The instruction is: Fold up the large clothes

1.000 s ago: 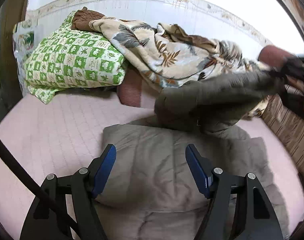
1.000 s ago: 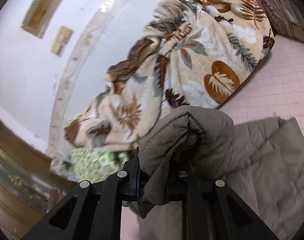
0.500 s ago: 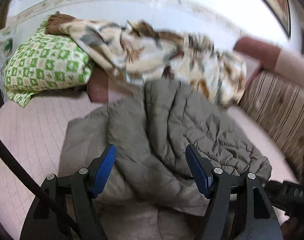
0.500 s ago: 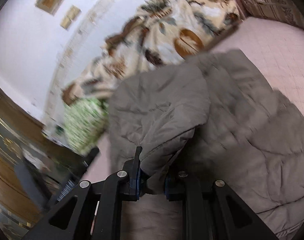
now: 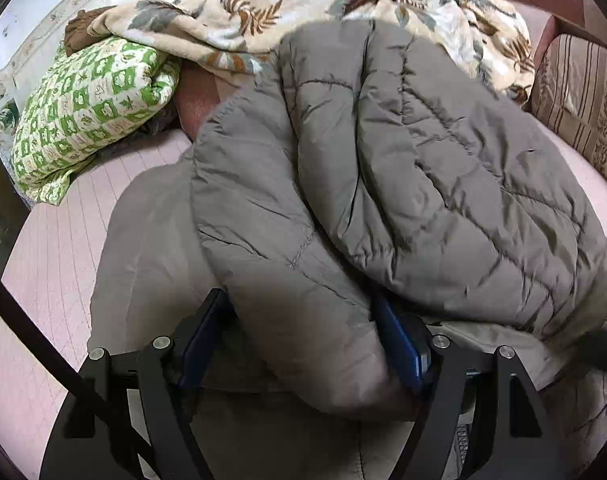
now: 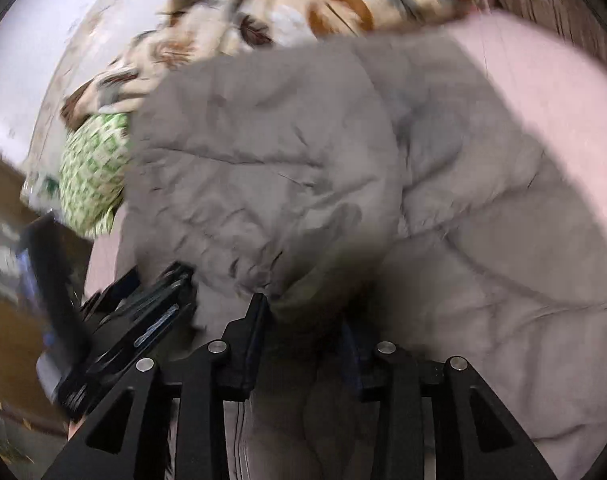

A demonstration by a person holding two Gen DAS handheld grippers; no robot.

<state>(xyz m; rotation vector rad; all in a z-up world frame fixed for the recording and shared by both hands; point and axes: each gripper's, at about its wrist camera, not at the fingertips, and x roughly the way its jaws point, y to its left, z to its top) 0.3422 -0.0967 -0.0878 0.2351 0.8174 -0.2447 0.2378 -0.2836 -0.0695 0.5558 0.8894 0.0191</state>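
A grey padded jacket (image 5: 423,160) lies on the pink bed sheet (image 5: 55,260), with one padded part folded over its middle. My left gripper (image 5: 299,300) is low on the jacket, jaws wide, and a thick fold of a sleeve (image 5: 287,280) bulges between its blue pads (image 5: 399,340) without being squeezed. In the blurred right wrist view the jacket (image 6: 303,140) fills the frame. My right gripper (image 6: 303,312) has its jaws opening, and the gathered cuff edge (image 6: 263,276) rests loose between and just above its fingers.
A green patterned pillow (image 5: 87,112) and a leaf-print blanket (image 5: 263,20) are heaped at the head of the bed. A striped cushion (image 5: 583,100) borders the right side. A blurred black tool body (image 6: 55,280) shows at the left of the right wrist view.
My right gripper carried the gripped sleeve down onto the jacket and its jaws have parted. My left gripper sank forward, so the folded sleeve lies between its fingers.
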